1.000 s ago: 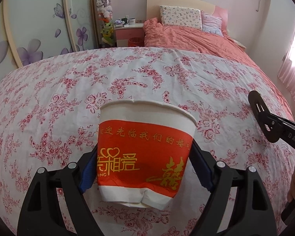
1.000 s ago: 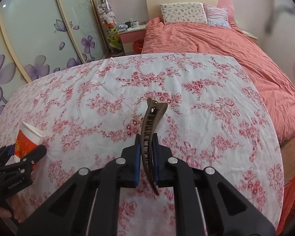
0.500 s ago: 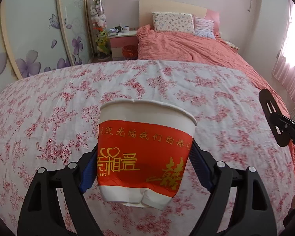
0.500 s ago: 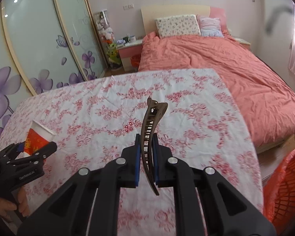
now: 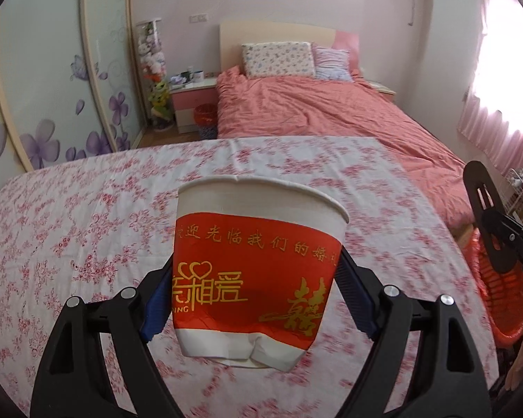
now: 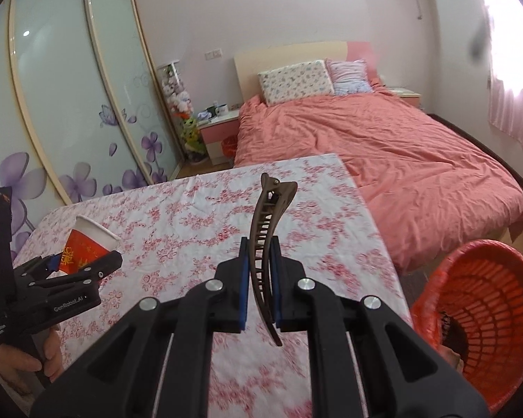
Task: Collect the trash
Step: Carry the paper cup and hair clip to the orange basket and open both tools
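Observation:
A red and white paper cup (image 5: 254,271) with gold lettering and a crumpled base hangs above the floral cloth, and my left gripper (image 5: 254,299) is shut on its sides. From the right wrist view the same cup (image 6: 87,245) and left gripper (image 6: 83,264) show at the left, with a hand under the handle. My right gripper (image 6: 259,275) is shut on a brown hair claw clip (image 6: 266,237), which stands upright between the blue pads. An orange-red plastic basket (image 6: 484,313) sits on the floor at the right, lower than both grippers.
The table with the pink floral cloth (image 6: 198,216) fills the foreground. Beyond it lies a bed with a salmon duvet (image 6: 383,146) and pillows. A nightstand (image 6: 219,129), a small red bin (image 5: 205,118) and sliding wardrobe doors (image 6: 73,104) stand at the left; a pink curtain hangs at the right.
Both grippers have risen and pulled back from the table with their loads held. The table now looks smaller and lower, and the orange-red basket has come into view at the right.

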`<state>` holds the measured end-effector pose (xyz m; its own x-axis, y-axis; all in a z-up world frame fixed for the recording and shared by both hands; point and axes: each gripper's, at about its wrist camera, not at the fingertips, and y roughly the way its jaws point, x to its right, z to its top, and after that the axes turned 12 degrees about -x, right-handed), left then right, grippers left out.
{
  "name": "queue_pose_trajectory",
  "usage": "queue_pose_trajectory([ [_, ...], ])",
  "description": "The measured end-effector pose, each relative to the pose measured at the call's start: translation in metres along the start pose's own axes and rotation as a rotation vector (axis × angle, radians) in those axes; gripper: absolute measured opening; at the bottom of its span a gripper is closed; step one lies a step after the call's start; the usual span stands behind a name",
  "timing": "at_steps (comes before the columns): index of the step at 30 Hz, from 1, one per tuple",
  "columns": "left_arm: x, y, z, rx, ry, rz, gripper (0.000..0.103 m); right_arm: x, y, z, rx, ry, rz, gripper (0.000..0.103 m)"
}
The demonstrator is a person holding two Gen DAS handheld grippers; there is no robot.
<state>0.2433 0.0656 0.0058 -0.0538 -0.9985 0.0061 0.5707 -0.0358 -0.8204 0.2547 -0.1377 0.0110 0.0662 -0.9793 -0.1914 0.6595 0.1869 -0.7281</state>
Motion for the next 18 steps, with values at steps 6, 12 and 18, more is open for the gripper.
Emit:
queue_pose_trajectory([
  [6,0.029,-0.016,-0.002,0.016,0.049,-0.037,0.082,0.019,-0.027,-0.013,0.028,0.018,-0.029,0.012],
  [12,0.062,-0.026,-0.006,0.034,0.106,-0.075,0.082,0.039,-0.052,-0.025,0.057,0.052,-0.050,0.012],
  [18,0.098,-0.034,-0.009,0.049,0.163,-0.121,0.082,0.070,-0.080,-0.042,0.089,0.102,-0.079,0.012],
])
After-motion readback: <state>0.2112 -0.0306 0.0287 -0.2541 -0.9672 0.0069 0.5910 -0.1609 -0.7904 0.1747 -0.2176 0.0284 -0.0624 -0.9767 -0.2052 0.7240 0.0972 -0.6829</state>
